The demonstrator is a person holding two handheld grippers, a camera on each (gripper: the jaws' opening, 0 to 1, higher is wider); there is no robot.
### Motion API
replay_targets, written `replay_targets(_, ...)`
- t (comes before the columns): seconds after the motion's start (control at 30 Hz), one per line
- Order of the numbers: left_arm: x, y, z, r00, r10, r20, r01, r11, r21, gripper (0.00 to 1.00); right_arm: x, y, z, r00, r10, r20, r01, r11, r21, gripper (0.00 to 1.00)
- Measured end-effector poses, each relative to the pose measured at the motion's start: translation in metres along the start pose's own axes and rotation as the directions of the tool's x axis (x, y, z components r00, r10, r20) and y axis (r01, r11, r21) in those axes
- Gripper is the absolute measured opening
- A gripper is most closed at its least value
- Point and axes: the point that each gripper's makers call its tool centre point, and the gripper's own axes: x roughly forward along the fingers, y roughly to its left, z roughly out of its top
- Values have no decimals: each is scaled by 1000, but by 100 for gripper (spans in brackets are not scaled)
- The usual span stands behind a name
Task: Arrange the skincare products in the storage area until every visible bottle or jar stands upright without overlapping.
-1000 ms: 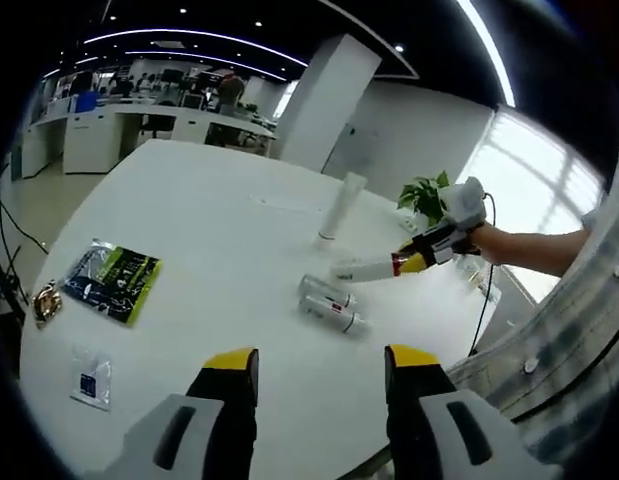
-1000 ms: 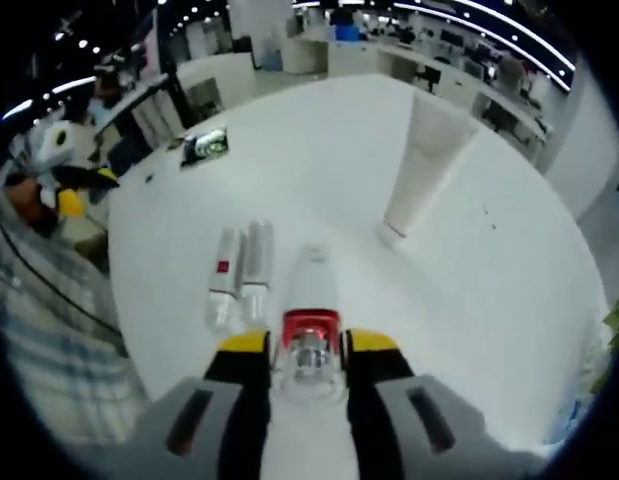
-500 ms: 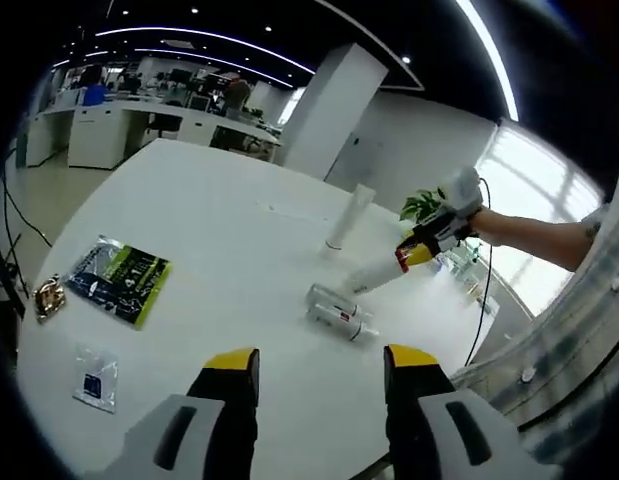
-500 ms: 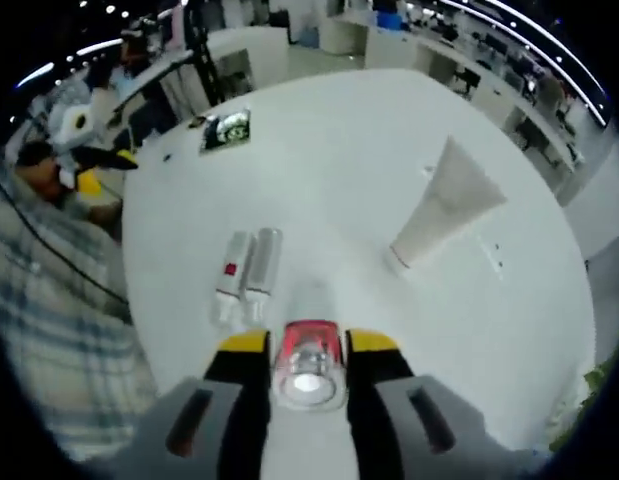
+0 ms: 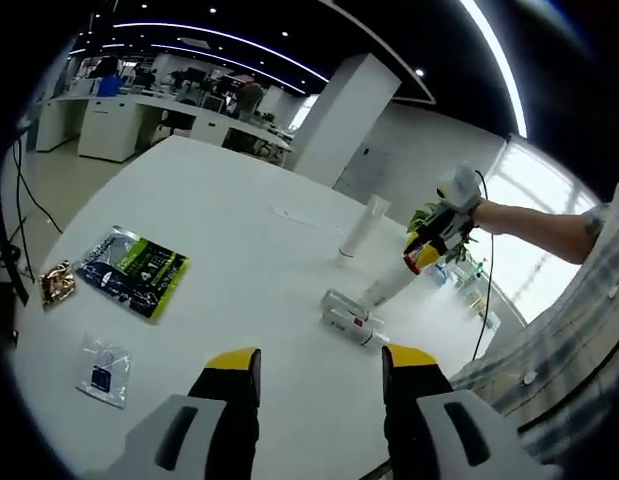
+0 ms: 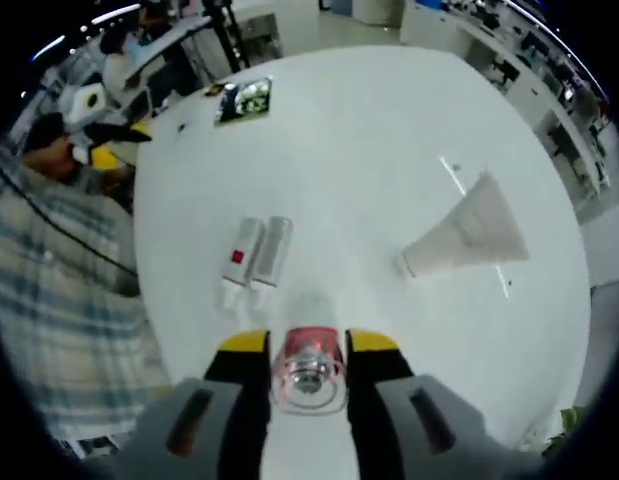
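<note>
Bottle sits clamped in the right tool, tilted above the table; left tool gapes empty.

bottle body foreshortened, label unreadable

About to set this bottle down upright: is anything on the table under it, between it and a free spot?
Nothing visible blocks it. The right tongs hold the bottle over bare table. The two lying bottles sit just to one side, the standing tube to the other.
</note>
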Motion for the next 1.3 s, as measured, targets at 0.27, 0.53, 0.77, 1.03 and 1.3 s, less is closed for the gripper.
replay_targets(0.27, -6, 4, -2, 1000, 19, 12, -19, 1000, -13, 49, 5, 0, 17, 999, 31, -20, -32, 999, -11, 26)
replay_targets(0.53, -9, 3, -4, 1000, 21, 19, -21, 1000, -8, 49, 7, -2, 27, 998, 54, -20, -54, 999, -6, 27)
replay_targets(0.77, -10, 4, -8, 999, 26, 20, -26, 999, -23, 49, 8, -1, 30, 999, 51, -4, -51, 999, 1, 28)
replay_targets(1.03, -7, 4, -8, 1000, 25, 7, -25, 999, -24, 49, -1, -11, 33, 988, -37, 150, 20, 993, 118, 49)
replay_targets(1.3, 6, -4, -10, 1000, 6, -26, -6, 1000, -7, 49, 10, -5, 13, 930, -128, 344, -48, 887, 460, 57)
